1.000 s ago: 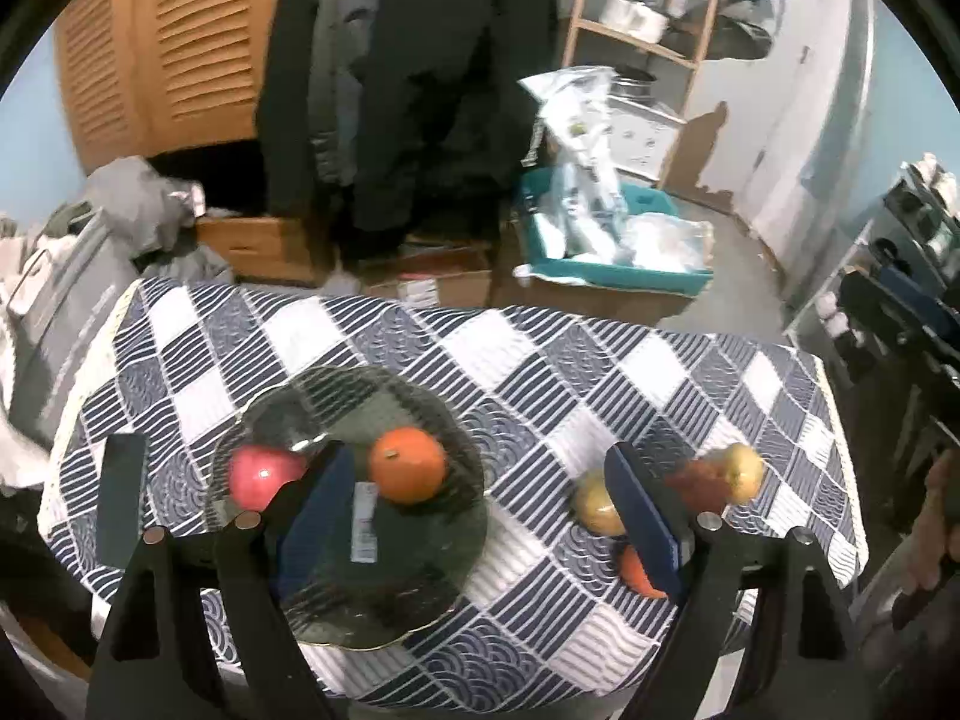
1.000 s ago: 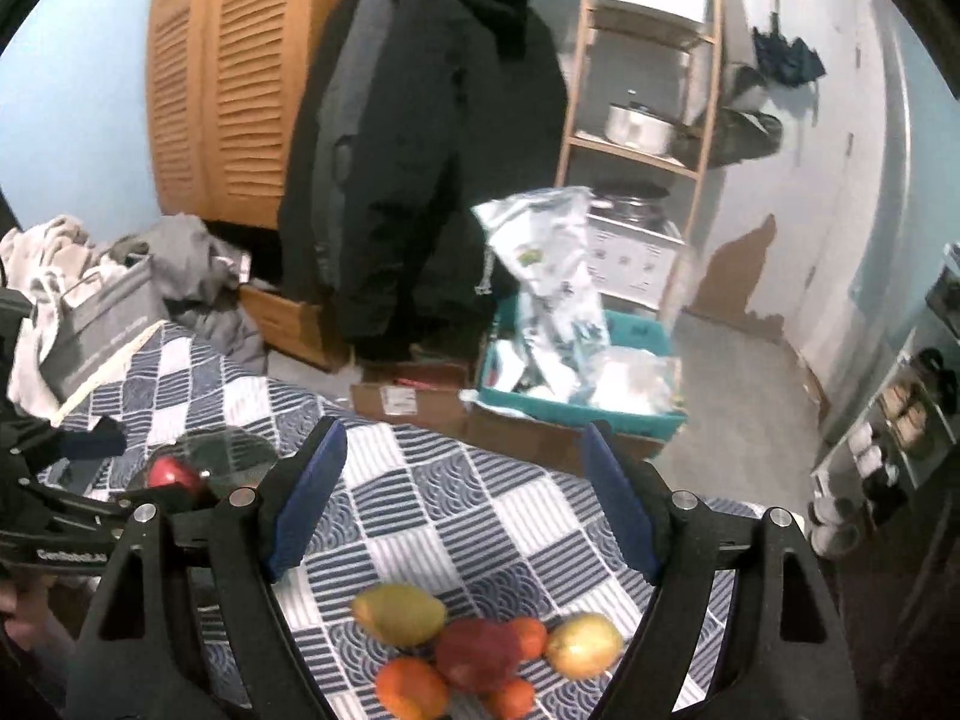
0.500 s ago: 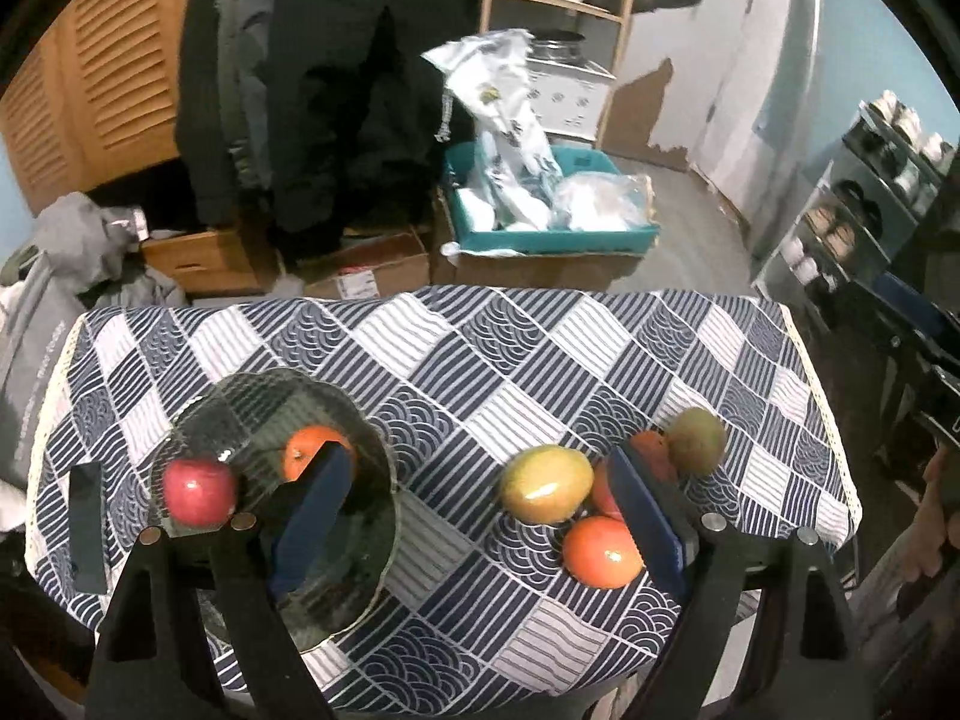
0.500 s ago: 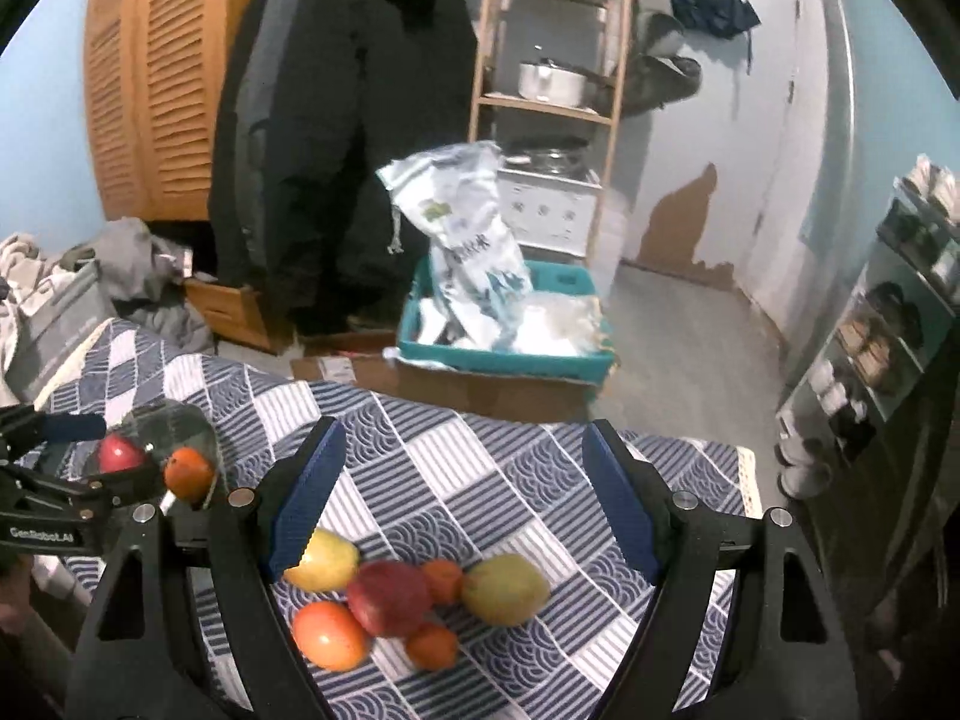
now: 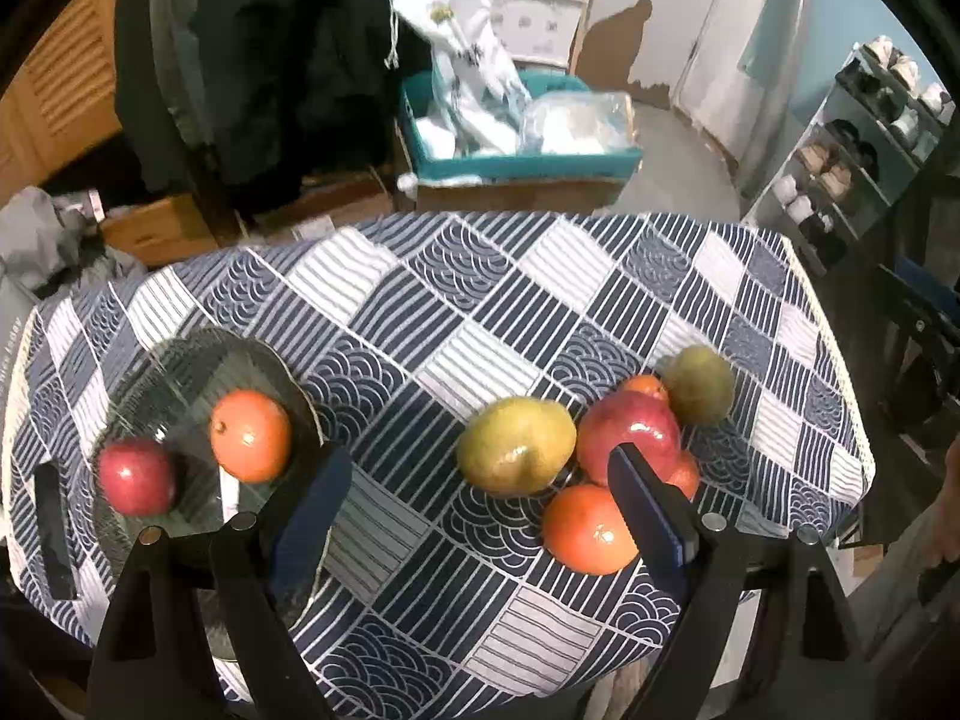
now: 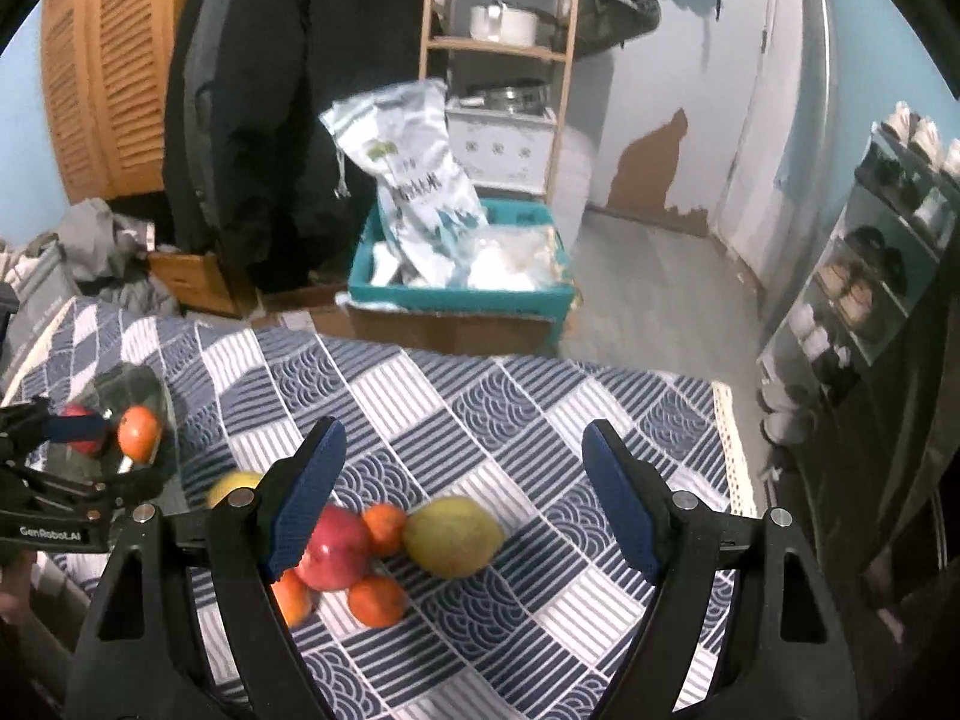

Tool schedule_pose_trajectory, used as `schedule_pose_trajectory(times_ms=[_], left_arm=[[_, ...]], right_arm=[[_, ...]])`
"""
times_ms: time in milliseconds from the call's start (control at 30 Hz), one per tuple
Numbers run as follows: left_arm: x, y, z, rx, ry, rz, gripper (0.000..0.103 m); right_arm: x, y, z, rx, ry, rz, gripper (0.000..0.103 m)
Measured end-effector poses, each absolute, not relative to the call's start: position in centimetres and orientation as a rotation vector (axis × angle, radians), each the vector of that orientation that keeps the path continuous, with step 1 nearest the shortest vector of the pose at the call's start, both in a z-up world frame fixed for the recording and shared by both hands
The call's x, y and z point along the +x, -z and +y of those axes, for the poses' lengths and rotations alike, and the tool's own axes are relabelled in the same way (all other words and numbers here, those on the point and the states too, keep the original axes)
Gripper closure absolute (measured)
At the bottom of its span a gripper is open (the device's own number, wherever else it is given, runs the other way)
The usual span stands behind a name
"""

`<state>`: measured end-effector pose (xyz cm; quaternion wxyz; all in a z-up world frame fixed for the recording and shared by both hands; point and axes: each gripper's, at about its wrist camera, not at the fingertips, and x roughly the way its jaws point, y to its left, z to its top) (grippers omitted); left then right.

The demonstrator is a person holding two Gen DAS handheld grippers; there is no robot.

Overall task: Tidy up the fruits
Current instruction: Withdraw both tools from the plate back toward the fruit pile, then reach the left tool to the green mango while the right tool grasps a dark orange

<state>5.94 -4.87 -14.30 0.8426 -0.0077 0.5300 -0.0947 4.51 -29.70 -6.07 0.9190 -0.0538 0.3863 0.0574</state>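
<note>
A glass plate (image 5: 180,372) on the table's left holds a red apple (image 5: 137,476) and an orange (image 5: 250,435). To the right a loose pile lies on the cloth: a yellow-green mango (image 5: 516,453), a big red apple (image 5: 630,432), an orange (image 5: 585,531), a second mango (image 5: 699,384) and smaller oranges. My left gripper (image 5: 480,516) is open and empty above the table's near edge, between plate and pile. My right gripper (image 6: 462,498) is open and empty above the pile, where the mango (image 6: 453,535) and red apple (image 6: 333,547) show.
The table wears a blue-and-white patterned cloth (image 5: 480,312). Behind it on the floor stands a teal crate (image 6: 462,294) with plastic bags, a hanging dark coat (image 6: 288,90) and a wooden shelf. A shoe rack (image 5: 852,180) is at the right.
My left gripper has swung right from over the plate towards the fruit pile. My right gripper has moved forward over the pile, which now sits between its fingers in view.
</note>
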Motion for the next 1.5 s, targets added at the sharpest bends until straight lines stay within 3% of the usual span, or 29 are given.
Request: schedule_pose_trajectory(times_ms=[633,1267,1500], left_arm=[[6.1,20.2,-5.5,0.045,0.179,1.260,0.015],[6.7,21.3,-5.6,0.067,0.171,1.268,0.015],[7.4,22.0,-6.2,0.096,0.186,1.275,0.015]], right_arm=[[4.6,14.5,-28.7,-0.132,-0.197,1.071,0.023],[5.0,22.8,-26.2,-0.150,-0.261,1.317,0.023],[5.4,24.9,-25.5,-0.156,-0.277,1.357,0.035]])
